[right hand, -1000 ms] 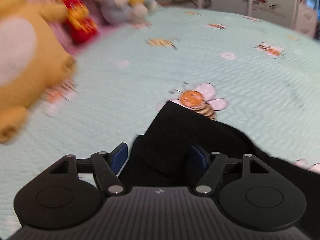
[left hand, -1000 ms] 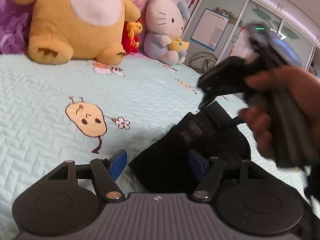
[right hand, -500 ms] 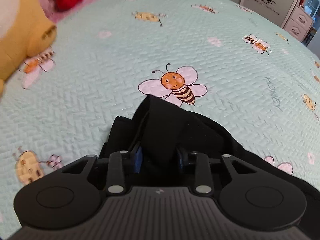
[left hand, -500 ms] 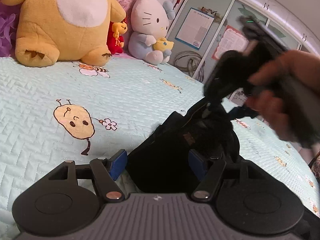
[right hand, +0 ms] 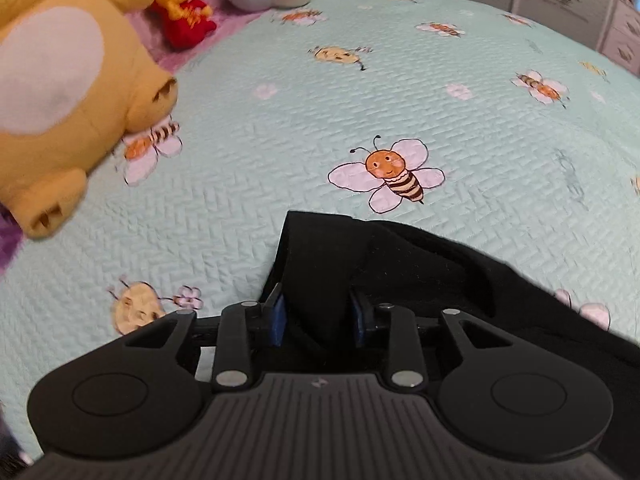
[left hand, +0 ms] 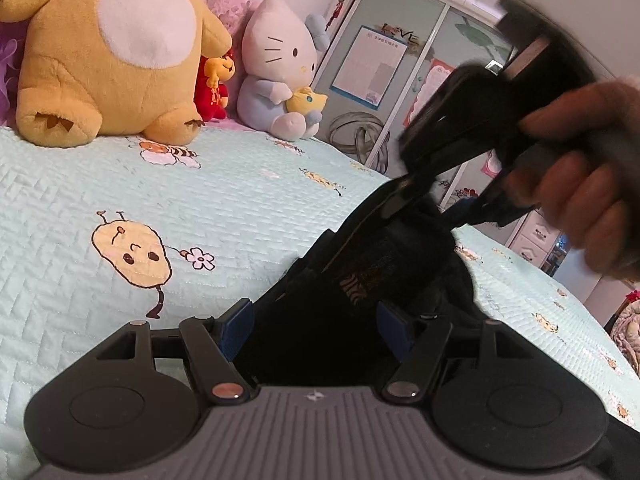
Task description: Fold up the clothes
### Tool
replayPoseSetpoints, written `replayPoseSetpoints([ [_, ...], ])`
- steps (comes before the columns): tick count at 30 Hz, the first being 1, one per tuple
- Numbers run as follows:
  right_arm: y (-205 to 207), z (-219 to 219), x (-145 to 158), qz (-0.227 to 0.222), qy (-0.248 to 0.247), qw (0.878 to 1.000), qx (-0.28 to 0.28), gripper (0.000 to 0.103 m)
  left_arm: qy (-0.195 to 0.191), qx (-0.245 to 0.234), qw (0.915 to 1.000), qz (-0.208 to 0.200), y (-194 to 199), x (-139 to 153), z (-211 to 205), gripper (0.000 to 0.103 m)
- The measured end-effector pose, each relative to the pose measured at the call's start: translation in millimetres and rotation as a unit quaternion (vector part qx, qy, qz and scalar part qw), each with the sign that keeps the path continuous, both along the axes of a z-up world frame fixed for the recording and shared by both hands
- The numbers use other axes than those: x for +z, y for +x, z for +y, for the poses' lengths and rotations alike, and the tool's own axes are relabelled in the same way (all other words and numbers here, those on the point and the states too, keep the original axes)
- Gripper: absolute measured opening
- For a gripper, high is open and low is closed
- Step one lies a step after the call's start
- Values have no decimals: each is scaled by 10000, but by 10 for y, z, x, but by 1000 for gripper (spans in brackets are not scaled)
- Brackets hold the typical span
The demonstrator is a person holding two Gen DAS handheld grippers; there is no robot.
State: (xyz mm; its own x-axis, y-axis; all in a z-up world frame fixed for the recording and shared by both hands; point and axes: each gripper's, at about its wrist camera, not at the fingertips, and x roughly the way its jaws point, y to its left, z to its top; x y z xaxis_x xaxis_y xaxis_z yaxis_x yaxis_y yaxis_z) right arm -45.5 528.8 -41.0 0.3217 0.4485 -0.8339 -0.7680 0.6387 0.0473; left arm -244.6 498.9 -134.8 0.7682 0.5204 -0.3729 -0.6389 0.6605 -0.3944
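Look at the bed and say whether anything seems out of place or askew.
Only the black garment stands out: it sits bunched and creased on the pale green bee-print quilt rather than flat. The plush toys sit upright in a row at the far edge; nothing looks spilled or damaged.

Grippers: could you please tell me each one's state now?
Left gripper: open, black garment between its jaws.
Right gripper: gripping the garment, jaws just eased wider.

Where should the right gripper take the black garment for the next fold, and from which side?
Judging by its pose, grip the raised folded edge of the black garment from above. That ridge stands up off the bedspread and already sits between the right gripper pads; elsewhere it lies flat.
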Motion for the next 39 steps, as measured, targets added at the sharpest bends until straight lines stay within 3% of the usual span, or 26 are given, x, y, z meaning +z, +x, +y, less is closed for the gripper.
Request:
replayPoseSetpoints([
  [4, 26, 84, -71, -605, -99, 9976, -322, 47, -82, 38, 9999, 52, 4, -38, 37, 71],
  [6, -131, 72, -5, -647, 71, 9978, -111, 49, -119, 71, 9999, 48, 5, -43, 55, 71],
  [9, -431, 160, 12, -1052, -196, 9939, 271, 56, -138, 125, 9998, 51, 1, -46, 69, 71],
  [20, -700, 529, -586, -336, -1225, 9918, 101, 56, -410, 458, 9977, 280, -110, -119, 148, 71],
  [24, -681, 612, -605, -225, -1339, 9907, -57, 56, -631, 618, 9959, 207, -220, -138, 234, 71],
  [28, -735, 641, -455, -201, -1119, 9935, -106, 58, -680, 703, 9950, 173, -276, -130, 271, 71],
  [32, -601, 755, -708, -92, -1524, 9877, -344, 59, -726, 772, 9941, 235, -337, -151, 303, 71],
  [34, -578, 751, -772, 61, -1487, 9883, -341, 52, -759, 832, 9932, 280, -376, -168, 330, 71],
  [38, -850, 675, -661, -58, -1430, 9896, 105, 39, -756, 1147, 9903, 223, -514, -151, 371, 71],
  [39, -897, 614, -616, -16, -1365, 9905, 187, 32, -754, 1211, 9896, 184, -551, -144, 374, 71],
])
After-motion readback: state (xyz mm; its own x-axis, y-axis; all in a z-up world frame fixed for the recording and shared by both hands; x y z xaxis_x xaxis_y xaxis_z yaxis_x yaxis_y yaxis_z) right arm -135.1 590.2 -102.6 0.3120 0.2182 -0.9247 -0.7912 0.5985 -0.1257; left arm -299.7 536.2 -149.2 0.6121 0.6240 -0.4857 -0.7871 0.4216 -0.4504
